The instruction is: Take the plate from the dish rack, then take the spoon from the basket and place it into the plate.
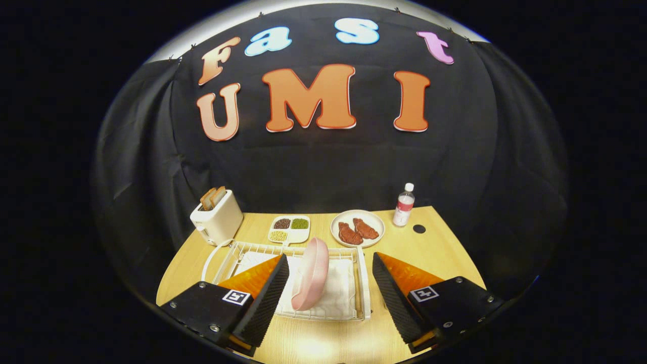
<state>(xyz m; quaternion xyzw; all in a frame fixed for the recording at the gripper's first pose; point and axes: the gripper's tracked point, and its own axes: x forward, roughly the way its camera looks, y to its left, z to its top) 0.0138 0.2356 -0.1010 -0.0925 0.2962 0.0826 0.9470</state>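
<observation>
The task is at its very start — nothing is done yet, as far as the scene shows. The pink plate (pixel 310 273) stands on edge in the white wire dish rack (pixel 365 283), resting on the white cloth (pixel 339 293) that lines it, and nothing is gripping it. The gripper (pixel 331 293) is spread wide, its two fingers set either side of the plate without touching it; the plate sits between them and closer to the left finger, whose tip partly covers the rack's near left corner. My read is that this is the approach for the first grasp.

Everything in the task is still left: closing on the plate, lifting it out of the rack, setting it down, then fetching the spoon and laying it in the plate. I cannot make out a spoon or a basket from here, so where that second half begins is unclear.

Beyond the rack on the wooden table (pixel 434 253) are a toaster (pixel 218 218) with bread slices, a divided dish of beans (pixel 289 229), a round plate of meat (pixel 358 228) and a small bottle (pixel 404 205) — none of them part of the job, and all well clear of the fingers.
</observation>
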